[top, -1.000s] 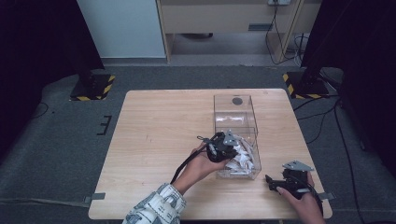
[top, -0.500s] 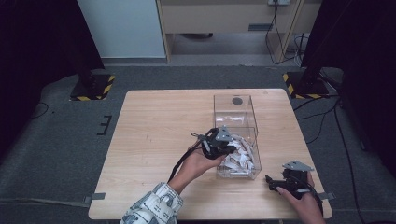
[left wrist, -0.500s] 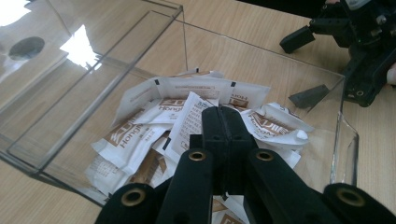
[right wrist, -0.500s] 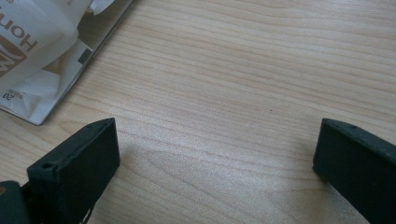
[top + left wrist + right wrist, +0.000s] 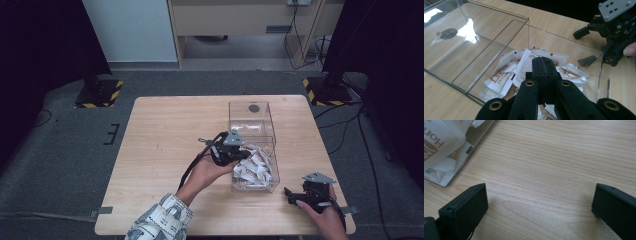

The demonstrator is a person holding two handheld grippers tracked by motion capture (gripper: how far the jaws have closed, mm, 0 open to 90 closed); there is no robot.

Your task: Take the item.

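Note:
A clear plastic box point(image 5: 254, 118) stands on the wooden table point(image 5: 165, 135), and a heap of white and brown sachets point(image 5: 256, 169) lies in its near half. A hand holds my left gripper point(image 5: 244, 154) at the box's left wall, just above the heap. In the left gripper view its jaws point(image 5: 543, 65) are pressed together over the sachets point(image 5: 506, 76), with nothing visible between them. My right gripper point(image 5: 293, 195) rests at the table's front right, beside the box. Its jaws point(image 5: 539, 197) stand wide apart over bare wood.
The far half of the box point(image 5: 461, 42) holds no sachets and has a dark round mark point(image 5: 447, 33) on its floor. The right gripper point(image 5: 584, 46) shows beyond the box's wall. Black stands with striped bases point(image 5: 97, 92) sit on the floor behind the table.
My left gripper has drawn back to the left and slightly up from the sachet heap toward the box's left wall. The right gripper has stayed in place.

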